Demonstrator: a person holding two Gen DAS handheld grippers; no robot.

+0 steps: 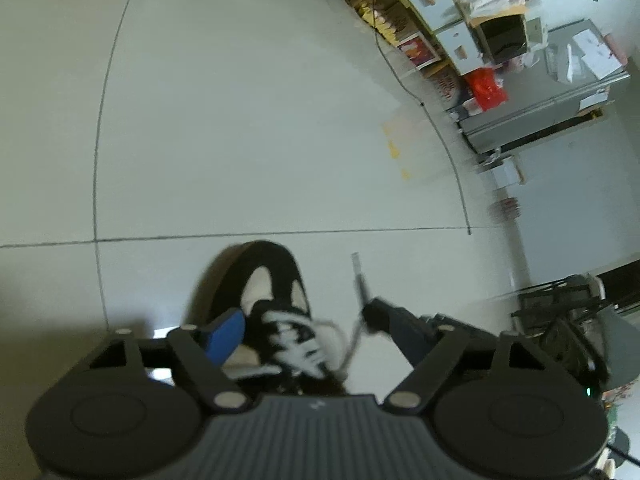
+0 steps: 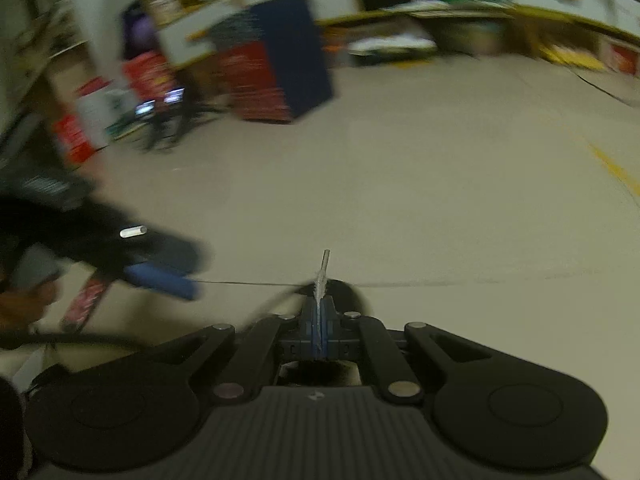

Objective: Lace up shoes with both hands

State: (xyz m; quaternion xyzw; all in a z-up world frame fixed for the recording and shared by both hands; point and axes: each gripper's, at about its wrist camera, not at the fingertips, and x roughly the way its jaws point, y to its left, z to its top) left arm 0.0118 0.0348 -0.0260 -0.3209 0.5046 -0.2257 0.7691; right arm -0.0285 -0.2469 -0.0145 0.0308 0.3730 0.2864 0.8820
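Observation:
A black and white shoe (image 1: 276,288) with white lacing (image 1: 298,344) stands on the pale tiled floor, toe pointing away. My left gripper (image 1: 304,316) hangs open just above it, with the blue pad (image 1: 226,334) left of the lacing and the dark right finger (image 1: 394,318) to its right. One lace end (image 1: 362,288) with a clear tip (image 1: 355,260) rises beside that right finger. My right gripper (image 2: 320,320) is shut on the other lace end (image 2: 321,284), whose tip (image 2: 326,258) sticks out forward. The left gripper's blue finger (image 2: 160,280) shows blurred at the left.
Shelves with boxes (image 1: 400,20) and a grey metal cabinet (image 1: 560,100) line the far right. A thin cable (image 1: 440,132) runs across the floor. A dark blue and red box (image 2: 280,60) stands ahead in the right wrist view. A hand (image 2: 24,300) is at the left edge.

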